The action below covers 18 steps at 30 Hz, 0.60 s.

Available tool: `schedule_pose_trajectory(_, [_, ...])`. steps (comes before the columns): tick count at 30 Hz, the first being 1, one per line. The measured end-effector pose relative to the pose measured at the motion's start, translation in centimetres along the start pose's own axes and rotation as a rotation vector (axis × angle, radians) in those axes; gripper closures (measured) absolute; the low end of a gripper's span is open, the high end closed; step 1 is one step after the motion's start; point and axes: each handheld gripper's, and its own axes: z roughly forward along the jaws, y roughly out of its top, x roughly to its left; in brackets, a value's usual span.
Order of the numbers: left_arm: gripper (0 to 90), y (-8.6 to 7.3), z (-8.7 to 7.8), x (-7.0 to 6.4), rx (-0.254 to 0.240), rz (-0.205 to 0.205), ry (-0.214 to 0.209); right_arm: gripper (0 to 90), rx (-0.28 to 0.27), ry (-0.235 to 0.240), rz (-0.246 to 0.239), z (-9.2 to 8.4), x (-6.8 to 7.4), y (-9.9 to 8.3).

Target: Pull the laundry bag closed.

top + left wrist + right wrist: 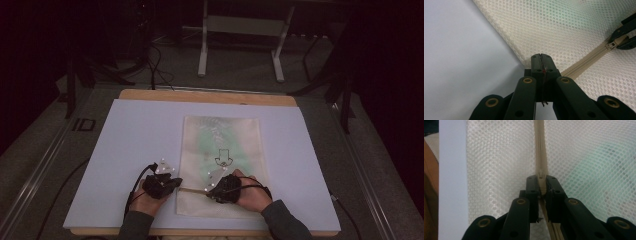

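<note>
1. A cream mesh bag (221, 165) lies flat on the pale sheet (130, 150) that covers the table – both grippers sit at its near end.
2. The left gripper (541, 58) is squeezed tight on the bag's corner edge, right where the zipper (586, 58) ends.
3. The right gripper (541, 181) is pinched on the small zipper pull (540, 174).
4. The zipper runs straight on from the right gripper – something green (596, 170) shows through the mesh beside it.

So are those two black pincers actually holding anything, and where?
Yes. The left gripper pinches the mesh bag at its edge by the zipper's end; the right gripper clamps the zipper pull.
</note>
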Motion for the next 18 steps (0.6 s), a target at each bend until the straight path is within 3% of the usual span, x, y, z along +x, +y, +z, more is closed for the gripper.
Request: schedule_pose_trajectory(18, [89.6, 0.0, 0.0, 0.0, 0.0, -0.002, 0.001, 82.3, 0.007, -0.005, 0.012, -0.8, -0.2, -1.2])
